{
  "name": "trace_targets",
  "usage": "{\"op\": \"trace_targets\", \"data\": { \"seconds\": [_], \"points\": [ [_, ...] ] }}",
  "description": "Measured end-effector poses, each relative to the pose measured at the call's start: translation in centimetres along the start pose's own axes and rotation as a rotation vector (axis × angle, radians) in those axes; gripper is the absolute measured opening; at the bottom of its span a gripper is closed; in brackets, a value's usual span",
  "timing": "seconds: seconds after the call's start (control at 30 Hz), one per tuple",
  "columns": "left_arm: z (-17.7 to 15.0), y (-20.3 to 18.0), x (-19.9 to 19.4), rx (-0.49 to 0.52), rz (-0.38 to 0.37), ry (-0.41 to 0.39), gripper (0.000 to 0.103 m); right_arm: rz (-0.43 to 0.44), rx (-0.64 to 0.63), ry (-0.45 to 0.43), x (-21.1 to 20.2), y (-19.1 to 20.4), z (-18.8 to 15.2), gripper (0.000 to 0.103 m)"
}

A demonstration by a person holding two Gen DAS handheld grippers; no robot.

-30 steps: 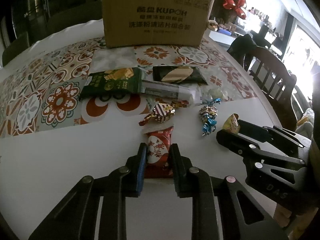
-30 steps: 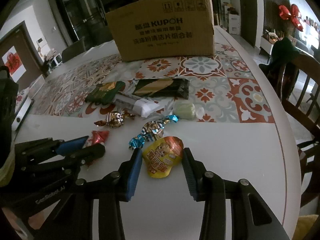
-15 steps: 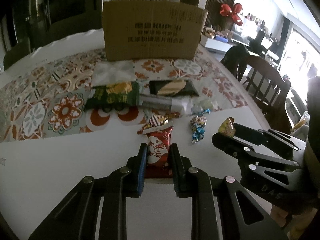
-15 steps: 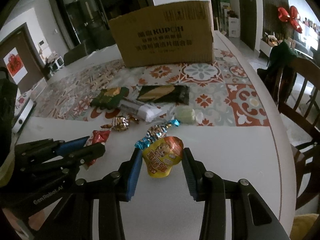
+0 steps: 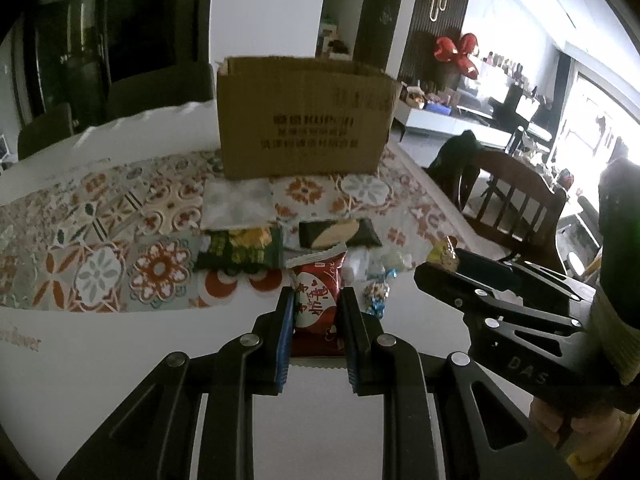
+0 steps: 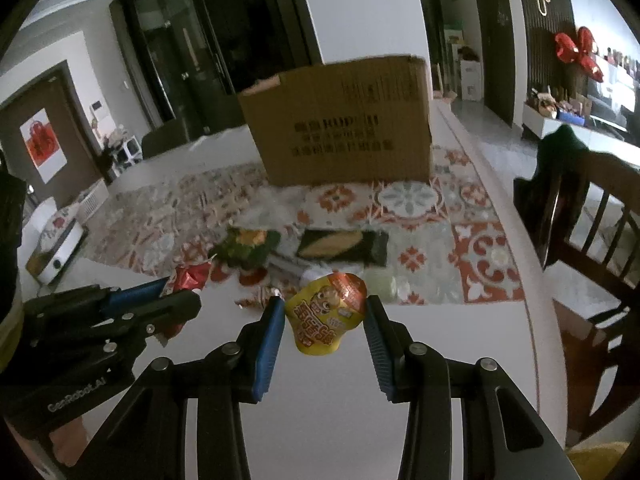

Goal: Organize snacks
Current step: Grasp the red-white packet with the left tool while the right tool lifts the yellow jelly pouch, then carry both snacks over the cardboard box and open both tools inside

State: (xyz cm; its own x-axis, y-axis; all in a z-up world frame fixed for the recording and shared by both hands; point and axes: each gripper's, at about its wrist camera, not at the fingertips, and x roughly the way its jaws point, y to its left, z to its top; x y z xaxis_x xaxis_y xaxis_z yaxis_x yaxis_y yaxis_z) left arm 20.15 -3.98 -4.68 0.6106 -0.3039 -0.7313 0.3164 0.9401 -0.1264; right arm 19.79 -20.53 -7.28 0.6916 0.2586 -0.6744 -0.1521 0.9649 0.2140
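Both tongs grip one snack each above the white table (image 5: 100,360): left tongs (image 5: 316,308) clamp a red packet (image 5: 318,300) with white lettering, right tongs (image 6: 325,312) pinch a yellow-orange pouch (image 6: 326,314), before one cardboard box (image 6: 344,128).

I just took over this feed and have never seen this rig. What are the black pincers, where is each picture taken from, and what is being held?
There is no robot arm: a person holds a two-finger gripper in each hand, with a camera on each looking along its fingers. One picture is from the left gripper, shut on a red snack packet. The other is from the right gripper, shut on a yellow pouch. Each view also shows the other gripper from the side. On the table lie a green packet, a dark packet, some wrapped candies and an open cardboard box behind them.
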Motion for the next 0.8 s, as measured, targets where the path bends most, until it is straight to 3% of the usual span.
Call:
{"op": "trace_targets", "data": {
  "seconds": [0.8],
  "points": [
    [9.9,0.2,-1.1,0.082,0.036,-0.133,0.023,-0.011,-0.045,-0.150,-1.7,-0.2,9.2,0.042]
  ]
}}
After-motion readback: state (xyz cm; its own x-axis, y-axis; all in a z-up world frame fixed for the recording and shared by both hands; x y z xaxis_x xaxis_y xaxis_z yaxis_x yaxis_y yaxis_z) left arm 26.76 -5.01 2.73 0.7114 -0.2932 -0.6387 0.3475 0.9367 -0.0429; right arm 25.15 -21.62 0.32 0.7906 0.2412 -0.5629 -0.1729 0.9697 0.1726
